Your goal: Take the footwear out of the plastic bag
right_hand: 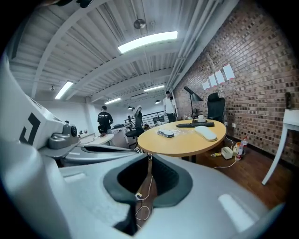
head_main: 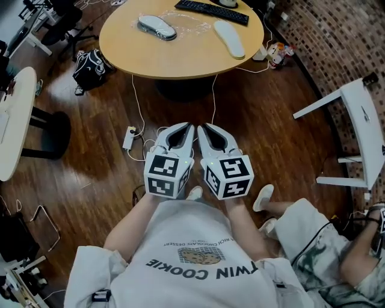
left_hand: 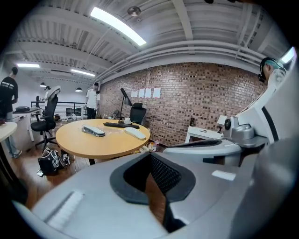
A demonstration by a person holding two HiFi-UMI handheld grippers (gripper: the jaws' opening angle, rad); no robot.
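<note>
A grey shoe (head_main: pixel 157 26) lies inside a clear, crinkled plastic bag (head_main: pixel 194 24) on the round wooden table (head_main: pixel 180 60) at the far end of the head view. A white shoe (head_main: pixel 230 38) lies bare on the table to its right. Both show small in the left gripper view, grey shoe (left_hand: pixel 93 131) and white shoe (left_hand: pixel 135 133), and in the right gripper view, grey shoe (right_hand: pixel 166 133) and white shoe (right_hand: pixel 205 133). My left gripper (head_main: pixel 188 126) and right gripper (head_main: pixel 203 127) hang side by side over the floor, well short of the table. Each has its tips together and holds nothing.
A black keyboard (head_main: pixel 212 11) lies at the table's far edge. On the wooden floor are a black bag (head_main: pixel 90 67) and a power strip (head_main: pixel 129 138) with trailing cables. A white table (head_main: pixel 367 120) stands at right, a white desk (head_main: pixel 12 120) at left. A seated person (head_main: pixel 325 240) is close on my right.
</note>
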